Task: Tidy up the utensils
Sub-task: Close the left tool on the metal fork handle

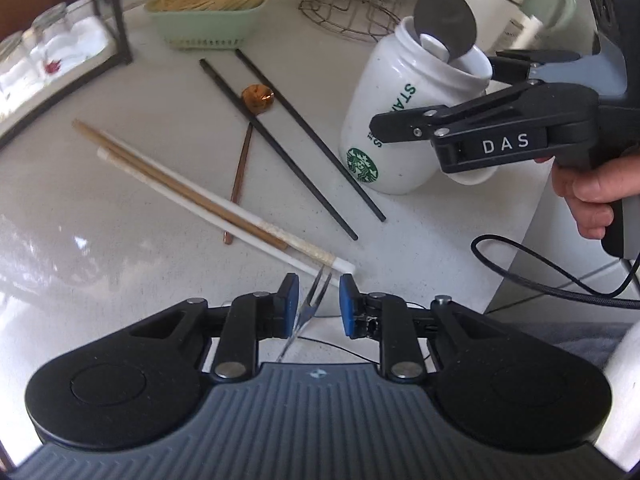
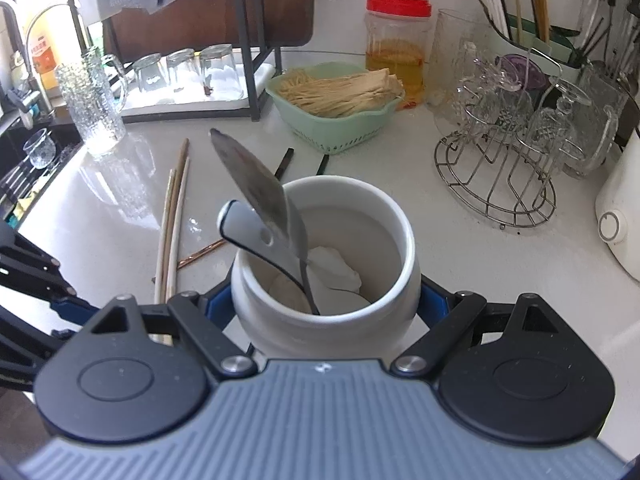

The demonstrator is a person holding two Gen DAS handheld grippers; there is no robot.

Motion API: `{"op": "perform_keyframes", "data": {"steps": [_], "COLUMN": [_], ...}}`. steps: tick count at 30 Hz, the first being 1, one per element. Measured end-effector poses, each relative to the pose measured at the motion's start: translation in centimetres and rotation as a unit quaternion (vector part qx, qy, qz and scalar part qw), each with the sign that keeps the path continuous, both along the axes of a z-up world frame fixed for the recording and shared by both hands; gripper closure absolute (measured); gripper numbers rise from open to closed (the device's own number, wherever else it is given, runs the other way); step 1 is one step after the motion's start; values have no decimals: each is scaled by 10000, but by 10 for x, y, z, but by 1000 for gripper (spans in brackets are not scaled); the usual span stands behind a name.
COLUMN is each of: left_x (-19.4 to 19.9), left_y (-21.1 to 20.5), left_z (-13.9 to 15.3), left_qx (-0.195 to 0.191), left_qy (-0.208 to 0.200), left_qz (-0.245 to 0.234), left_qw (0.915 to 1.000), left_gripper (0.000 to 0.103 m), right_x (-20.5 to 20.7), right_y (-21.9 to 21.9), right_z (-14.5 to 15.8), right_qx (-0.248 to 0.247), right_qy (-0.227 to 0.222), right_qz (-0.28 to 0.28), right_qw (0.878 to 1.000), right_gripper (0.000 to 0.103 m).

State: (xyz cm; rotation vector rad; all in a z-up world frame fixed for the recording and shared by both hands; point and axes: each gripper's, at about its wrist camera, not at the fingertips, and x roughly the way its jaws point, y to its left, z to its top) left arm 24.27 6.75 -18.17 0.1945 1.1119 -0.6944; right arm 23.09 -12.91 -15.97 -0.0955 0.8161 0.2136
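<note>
Left gripper (image 1: 314, 304), at the bottom centre of its own view, has its blue pads standing apart with a small two-tined fork (image 1: 310, 308) between them; the fork leans against the left pad (image 1: 289, 306), and whether the right one touches it at all cannot be told from this angle, so the grip looks loose at best. Right gripper (image 2: 326, 300) is clamped around the body of a white Starbucks mug (image 2: 324, 248), pads pressed on both sides, holding it tipped toward the fork side at the upper right of the left view.

Inside the mug already stand a steel spoon (image 2: 256, 188) and a white-handled utensil (image 2: 240, 228), so part of the sorting appears done. Left on the counter (image 1: 120, 220), in the middle of the left view: a pair of black chopsticks (image 1: 288, 140), a pale pair with a white one beside it (image 1: 192, 196), and a copper-coloured spoon (image 1: 256, 98) lying across the black pair. The fork's tines point up toward the near end of the white chopstick, just beside it, well below and left of the mug's mouth.

Farther out sit a green basket (image 2: 332, 128) of dried strips, a wire glass rack (image 2: 500, 184) and a red-lidded jar (image 2: 398, 44).
</note>
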Motion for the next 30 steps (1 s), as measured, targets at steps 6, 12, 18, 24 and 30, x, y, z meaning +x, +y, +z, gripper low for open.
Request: {"op": "perform_keyframes", "data": {"steps": [6,12,18,24,30], "left_x": [6,6,5,4,5], "left_y": [-14,-25,-33,-39,-40], "left_z": [-2,-7,-11,-16,-17], "left_qx": [355,563,797,1013,1007], "left_qy": [-55,-53,-13,-62,-67], "left_qz": [-410,-767,-813,-915,-917], "left_qw": [9985,9954,9935,9906,9907], "left_gripper": [78,78,85,85,91], "right_x": [-1,-2,-4,-5,-4], "right_y": [0,1,1,1,2], "right_z": [-1,0,0,-1,-1], "right_qx": [23,29,30,35,32], "right_qy": [-17,-20,-19,-43,-32], "right_qz": [-90,-254,-326,-360,-384], "right_qw": [10000,9997,9995,9993,9993], "right_gripper": [12,12,12,12,12]}}
